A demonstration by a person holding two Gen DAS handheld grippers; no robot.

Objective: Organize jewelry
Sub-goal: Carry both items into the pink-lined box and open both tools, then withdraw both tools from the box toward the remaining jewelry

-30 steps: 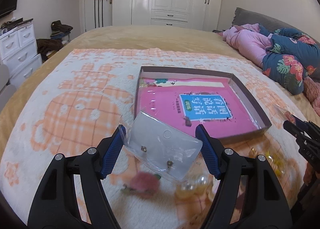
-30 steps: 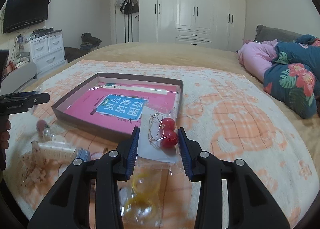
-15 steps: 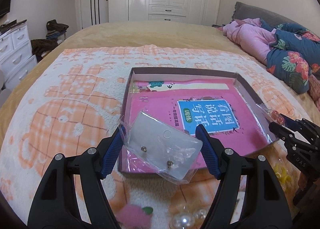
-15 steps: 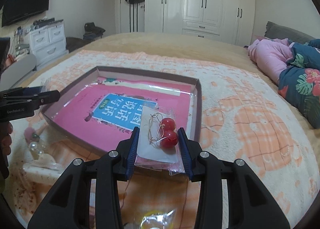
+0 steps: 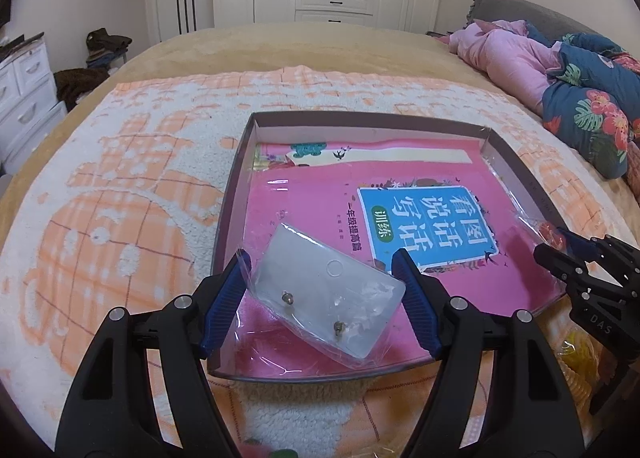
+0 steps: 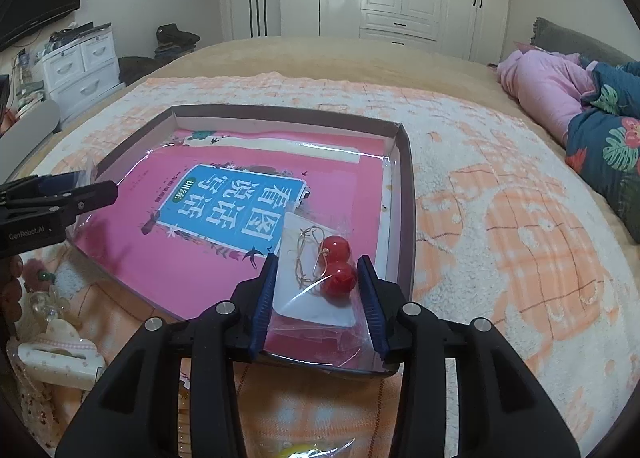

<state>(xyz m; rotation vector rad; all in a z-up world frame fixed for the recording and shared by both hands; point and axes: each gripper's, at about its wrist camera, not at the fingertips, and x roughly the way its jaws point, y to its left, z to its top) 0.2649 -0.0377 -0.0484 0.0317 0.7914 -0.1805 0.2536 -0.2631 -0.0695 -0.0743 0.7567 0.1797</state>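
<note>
Item 1, my left gripper (image 5: pixel 320 290): pitched steeply down over the near left corner of the shallow box (image 5: pixel 230 194); its blue pads (image 5: pixel 224 298) stand fairly wide, closed on a clear bag holding a white card of stud earrings (image 5: pixel 328 294); the card sits tilted between the fingers, above the pink book (image 5: pixel 400 218) that lines the box floor.

Item 2, my right gripper (image 6: pixel 318 290): same downward pitch, over the near right corner of the box (image 6: pixel 406 218); its jaws are narrower and opening just now; the bagged card with 2 red ball earrings (image 6: pixel 336 262) lies between the pads (image 6: pixel 264 298), bag edges touching both; I cannot tell whether the bag rests on the book (image 6: pixel 224 210) yet.

Item 3, surroundings: the box sits on an orange-and-white blanket (image 5: pixel 120 198); a cream hair clip (image 6: pixel 60 354) and a clear bead piece (image 6: pixel 44 306) lie on the blanket left of the box, outside it.
</note>
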